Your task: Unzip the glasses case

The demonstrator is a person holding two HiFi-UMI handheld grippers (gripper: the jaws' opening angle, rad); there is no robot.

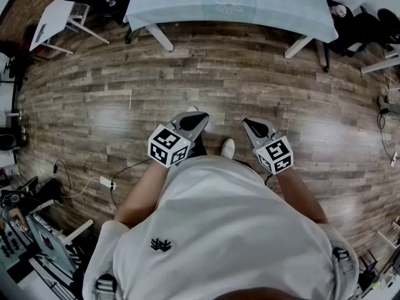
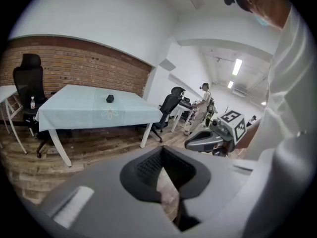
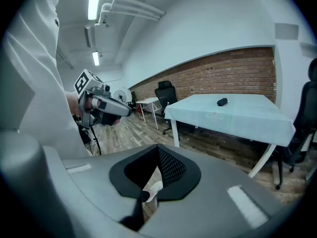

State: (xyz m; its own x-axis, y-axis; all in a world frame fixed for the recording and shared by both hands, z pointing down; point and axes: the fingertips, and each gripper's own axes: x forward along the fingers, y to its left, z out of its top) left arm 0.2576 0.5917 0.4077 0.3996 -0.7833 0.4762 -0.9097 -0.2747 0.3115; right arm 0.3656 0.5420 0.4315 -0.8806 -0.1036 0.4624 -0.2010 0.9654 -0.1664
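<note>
Standing back from the table (image 1: pixel 187 5), we hold both grippers at our waist. The left gripper (image 1: pixel 197 120) and right gripper (image 1: pixel 249 124) each have their jaws pressed together on nothing. The case (image 3: pixel 222 101), a small dark lump, lies on the table, well apart from us. We judge it light and apt to slide, so one gripper should pin its body while the other pinches the zip pull, which is too small to make out from here.
</note>
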